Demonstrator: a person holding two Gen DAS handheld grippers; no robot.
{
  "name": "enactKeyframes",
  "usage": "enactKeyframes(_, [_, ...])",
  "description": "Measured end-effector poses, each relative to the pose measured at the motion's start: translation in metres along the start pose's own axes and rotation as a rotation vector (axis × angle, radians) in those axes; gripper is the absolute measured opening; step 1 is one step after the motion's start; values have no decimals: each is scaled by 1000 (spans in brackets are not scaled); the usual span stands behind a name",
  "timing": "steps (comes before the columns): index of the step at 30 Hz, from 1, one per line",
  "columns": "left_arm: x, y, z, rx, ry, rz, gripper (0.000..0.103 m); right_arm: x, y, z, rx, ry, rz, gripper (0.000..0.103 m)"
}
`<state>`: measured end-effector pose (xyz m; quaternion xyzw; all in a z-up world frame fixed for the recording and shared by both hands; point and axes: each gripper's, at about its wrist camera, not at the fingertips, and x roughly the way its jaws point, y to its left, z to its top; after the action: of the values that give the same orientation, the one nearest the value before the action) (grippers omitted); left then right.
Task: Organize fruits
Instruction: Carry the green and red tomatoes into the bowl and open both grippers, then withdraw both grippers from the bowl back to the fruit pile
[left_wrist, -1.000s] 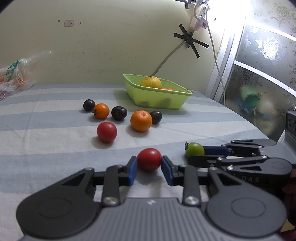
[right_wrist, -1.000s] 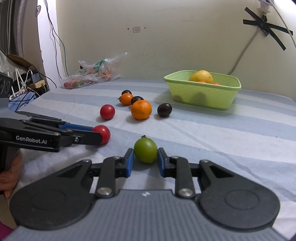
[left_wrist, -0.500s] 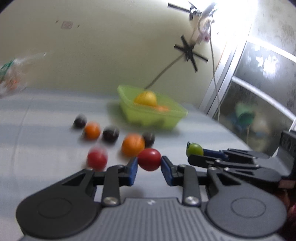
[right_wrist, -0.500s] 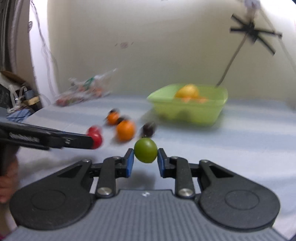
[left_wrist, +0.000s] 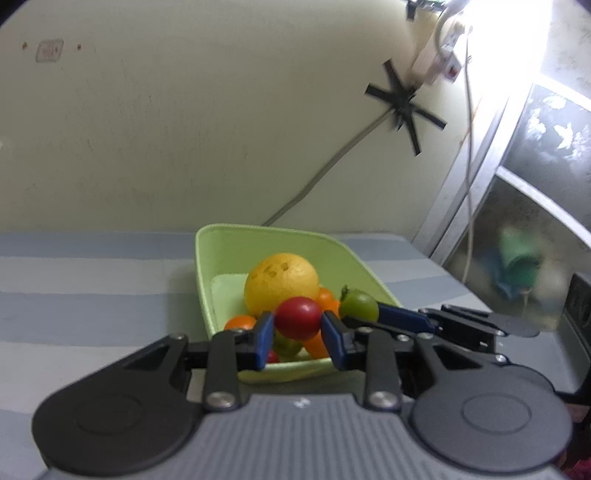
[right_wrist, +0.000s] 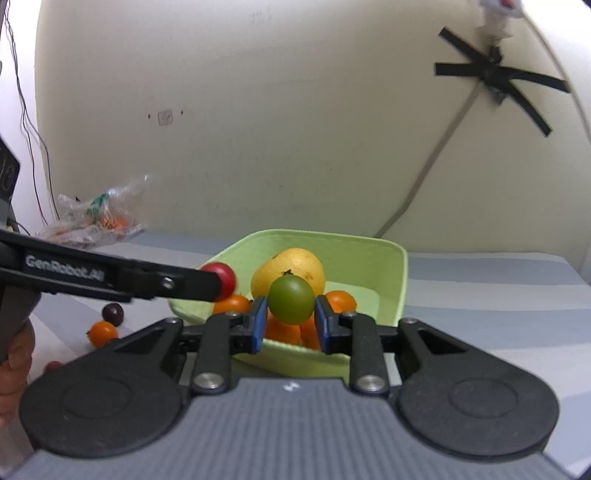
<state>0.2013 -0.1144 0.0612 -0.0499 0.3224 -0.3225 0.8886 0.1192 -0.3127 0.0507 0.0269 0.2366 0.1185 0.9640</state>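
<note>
A red tomato (left_wrist: 297, 318) is being held clamped in the left claw (left_wrist: 297, 334), and a green tomato (right_wrist: 290, 300) is being held clamped in the right claw (right_wrist: 290, 325). Both are being held over the green basket (left_wrist: 207, 266), just ahead of the fingertips, where a yellow orange (left_wrist: 281, 282) and small orange fruits (right_wrist: 340, 300) are lying. A dark plum (right_wrist: 113, 313) is lying on the striped bench (left_wrist: 92, 277), left of the right claw.

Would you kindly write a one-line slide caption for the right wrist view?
Right hand-held gripper holds a green fruit at the green basket, beside the left hand-held gripper's red fruit.
</note>
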Motion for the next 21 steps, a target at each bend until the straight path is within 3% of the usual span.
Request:
enactKeyframes(4, [4, 4, 0, -25, -7, 11, 45, 0, 4, 2, -24, -35, -11, 42])
enactKeyframes(8, [-10, 10, 5, -55, -31, -1, 45, -14, 3, 4, 10, -68, -11, 42])
enactKeyframes(13, [-69, 21, 4, -103, -138, -27, 45, -48, 13, -3, 65, -101, 32, 42])
enactKeyframes(17, [-120, 38, -21, -133, -186, 30, 45, -71, 33, -22, 96, -75, 98, 42])
enactKeyframes(21, [-150, 60, -59, -184, -176, 107, 45, -82, 62, -46, 80, -31, 141, 42])
